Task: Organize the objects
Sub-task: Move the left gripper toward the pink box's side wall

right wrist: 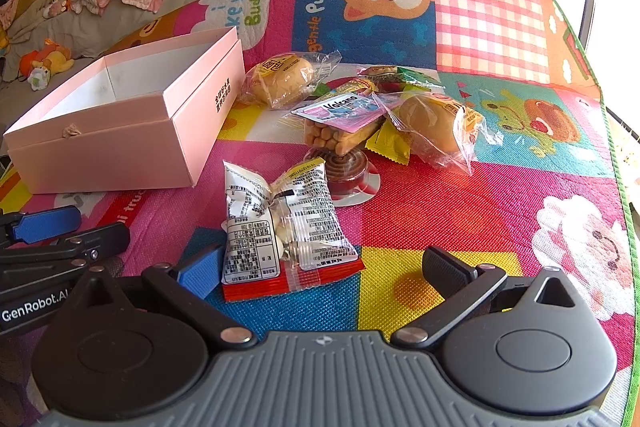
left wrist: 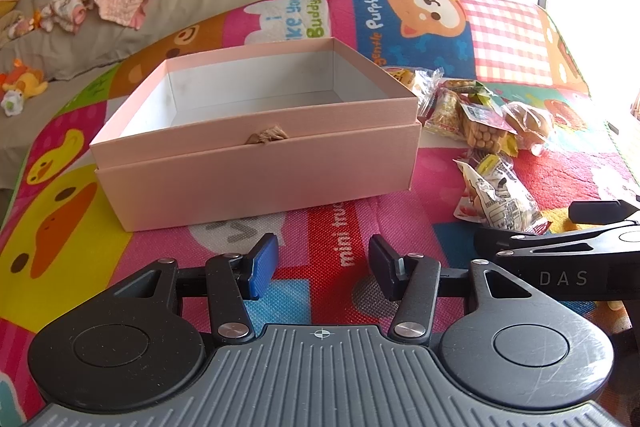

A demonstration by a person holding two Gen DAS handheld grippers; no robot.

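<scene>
Nothing is packed yet: the pink box [right wrist: 120, 115] is sitting empty, snack packets [right wrist: 288, 223] waiting at its three o'clock. Both the left gripper [left wrist: 322, 263] and right gripper [right wrist: 324, 267] are spread wide, holding nothing.

My left wrist view sits low over the cartoon play mat [left wrist: 328, 255], facing forward at the pink box [left wrist: 256, 163] close ahead. My right wrist view sits beside it to the right, equally low, facing the snack packets [right wrist: 280, 223] close in front, the box off to its left. The 2 views share the box, the packets, the mat and the sofa [right wrist: 132, 15] behind. Each view catches the edge of the other gripper.
</scene>
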